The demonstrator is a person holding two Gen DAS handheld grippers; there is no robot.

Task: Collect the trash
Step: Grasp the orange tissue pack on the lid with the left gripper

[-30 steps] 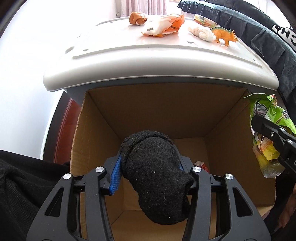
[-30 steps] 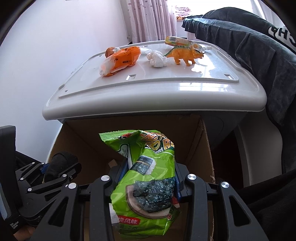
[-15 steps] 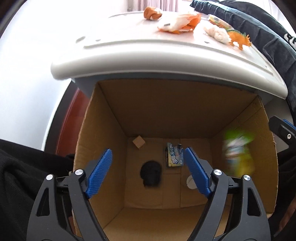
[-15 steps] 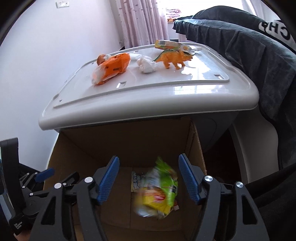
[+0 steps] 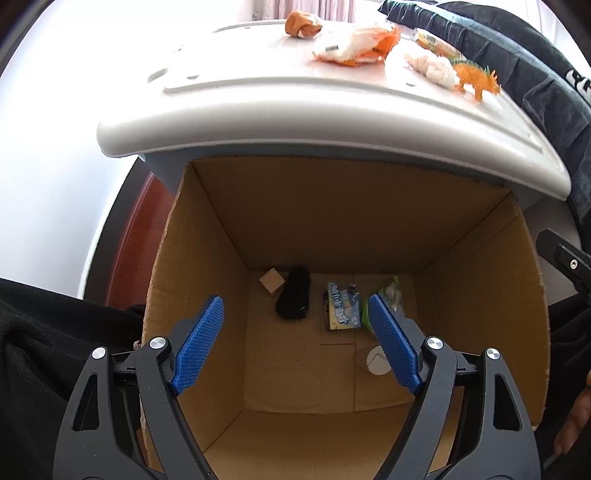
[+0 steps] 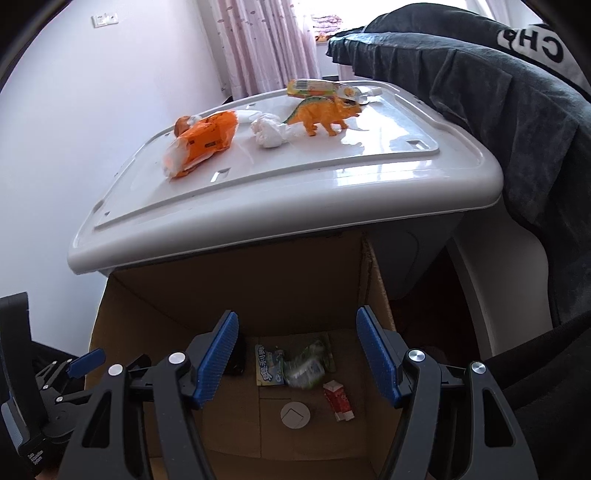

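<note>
- The open brown cardboard box (image 5: 207, 229) serves as the bin. On its floor lie a black sock (image 5: 293, 298), a green crinkled snack bag (image 6: 306, 363), a blue-and-yellow flat packet (image 5: 341, 306), a small wooden cube (image 5: 272, 280), a red-and-white wrapper (image 6: 338, 400) and a white round disc (image 6: 294, 415).
- The green bag looks blurred in the right wrist view — probably not yet settled.
- Both tools hang above the box mouth: the left gripper (image 5: 295, 343) and the right gripper (image 6: 295, 354) each have blue-padded fingers spread wide, holding nothing — a release pose, I judge.
- On the white plastic tabletop (image 6: 332, 177) beyond the box, more trash waits: an orange-and-white crumpled wrapper (image 6: 203, 142), a white tissue wad (image 6: 267, 129), a yellow-green packet (image 6: 314, 85) at the far edge, and a small brown lump (image 5: 301, 24).
- An orange toy dinosaur (image 6: 325, 110) stands just right of the tissue; likely not trash.
</note>
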